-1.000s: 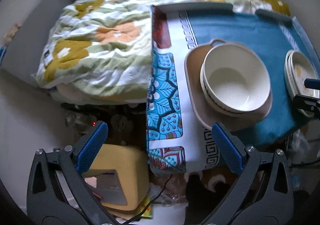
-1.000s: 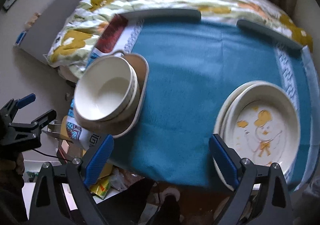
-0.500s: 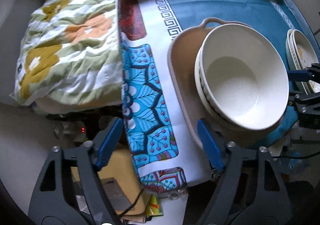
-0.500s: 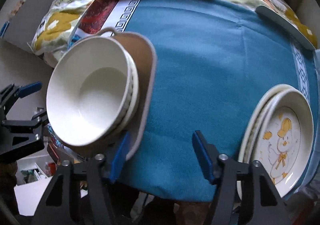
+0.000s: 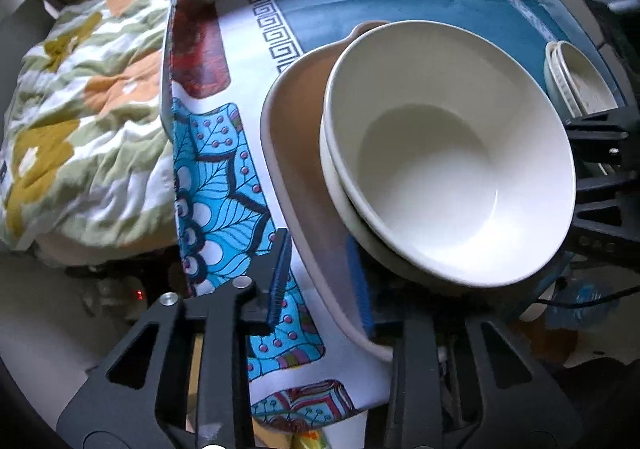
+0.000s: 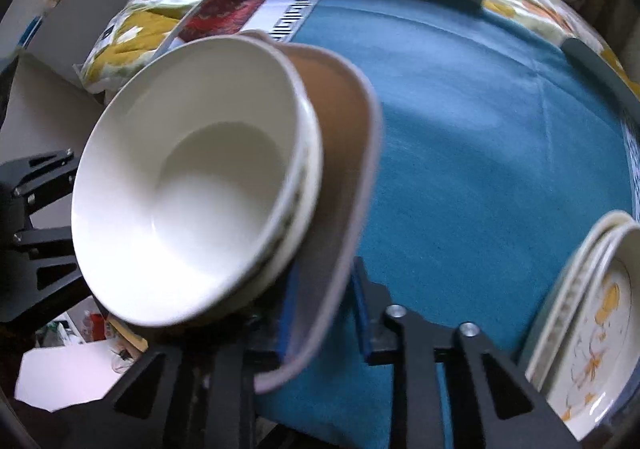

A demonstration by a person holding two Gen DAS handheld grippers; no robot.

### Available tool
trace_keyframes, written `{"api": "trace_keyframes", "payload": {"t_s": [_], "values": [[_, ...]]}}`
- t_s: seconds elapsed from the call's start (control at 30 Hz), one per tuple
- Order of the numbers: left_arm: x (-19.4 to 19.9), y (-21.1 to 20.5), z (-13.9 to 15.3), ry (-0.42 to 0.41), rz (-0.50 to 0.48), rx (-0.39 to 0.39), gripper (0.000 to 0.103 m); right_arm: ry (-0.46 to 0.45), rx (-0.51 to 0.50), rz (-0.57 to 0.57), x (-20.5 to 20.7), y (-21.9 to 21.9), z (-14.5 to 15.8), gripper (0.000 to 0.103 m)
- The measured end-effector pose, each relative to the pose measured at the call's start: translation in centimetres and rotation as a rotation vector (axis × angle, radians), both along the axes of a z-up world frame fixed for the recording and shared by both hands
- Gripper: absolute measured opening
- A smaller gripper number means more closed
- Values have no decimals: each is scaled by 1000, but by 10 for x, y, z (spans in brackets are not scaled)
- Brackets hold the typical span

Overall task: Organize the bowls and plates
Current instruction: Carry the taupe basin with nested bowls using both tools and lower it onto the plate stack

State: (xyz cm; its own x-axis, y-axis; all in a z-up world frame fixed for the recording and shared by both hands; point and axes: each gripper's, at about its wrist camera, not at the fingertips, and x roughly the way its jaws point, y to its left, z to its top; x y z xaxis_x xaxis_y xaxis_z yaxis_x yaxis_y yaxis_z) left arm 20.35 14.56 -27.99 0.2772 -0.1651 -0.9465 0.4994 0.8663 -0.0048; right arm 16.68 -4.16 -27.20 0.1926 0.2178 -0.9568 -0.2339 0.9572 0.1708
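Together now on the brown tray (image 5: 298, 153) (image 6: 344, 137): left gripper (image 5: 320, 273) closed down on its near-left rim, one blue pad above and one beneath; right gripper (image 6: 322, 309) pinching the near-right rim likewise, jaws narrowed to the tray's thickness. Nested on that tray, two white bowls (image 5: 448, 153) (image 6: 188, 185), the stack sitting at the left end of the surface on the blue cloth (image 6: 480, 137), beside its patterned border (image 5: 224, 185). Well apart at the right end, stacked plates (image 6: 596, 313) (image 5: 576, 85), the top one bearing a yellow duck drawing.
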Motion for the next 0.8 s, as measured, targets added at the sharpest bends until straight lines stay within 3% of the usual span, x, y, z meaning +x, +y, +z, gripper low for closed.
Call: {"api": "trace_keyframes", "payload": {"t_s": [0.17, 0.53, 0.8], "values": [[-4, -9, -2, -38, -48, -2, 11, -55, 6, 50, -7, 6, 1, 12], [-5, -12, 3, -91, -72, 19, 10, -106, -15, 50, -15, 5, 7, 12], [-1, -27, 40, -142, -77, 16, 10, -175, -11, 12, -17, -16, 43, 12]]}}
